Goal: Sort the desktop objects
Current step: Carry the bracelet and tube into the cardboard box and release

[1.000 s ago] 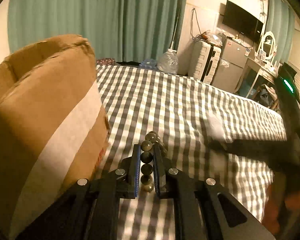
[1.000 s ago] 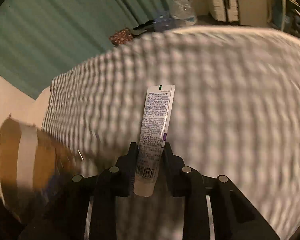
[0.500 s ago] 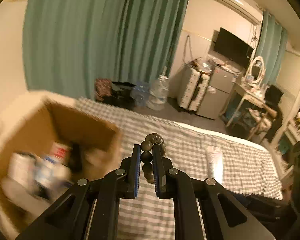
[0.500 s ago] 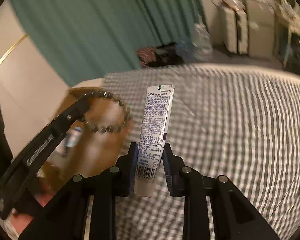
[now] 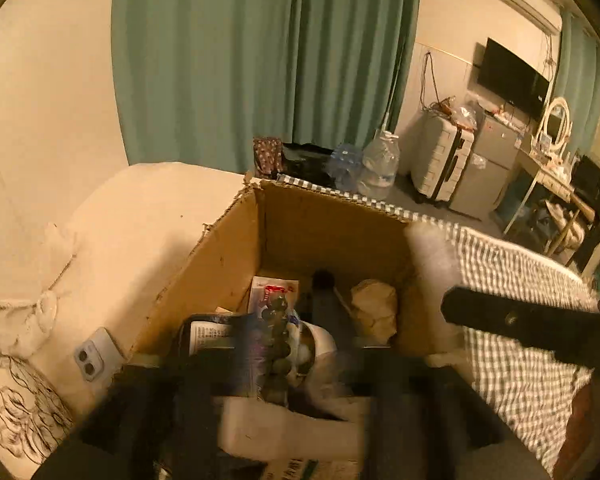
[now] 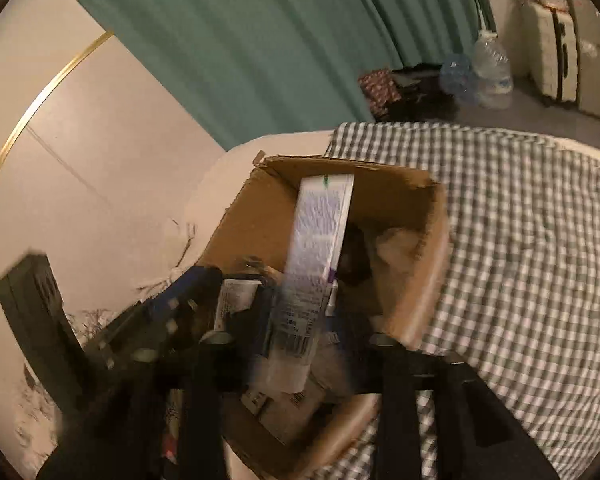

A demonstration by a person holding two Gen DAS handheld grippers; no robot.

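dark bead bracelet (image 5: 278, 344), white tube (image 6: 314, 264) upright over open cardboard box (image 6: 428, 280).

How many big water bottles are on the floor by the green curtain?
2: one clear water bottle stands nearer the white suitcase; one bluish bottle sits beside it, nearer the curtain. Others may be hidden behind the bed.

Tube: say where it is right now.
Right wrist view: the tube is between the opening right gripper's jaws, over the cardboard box.
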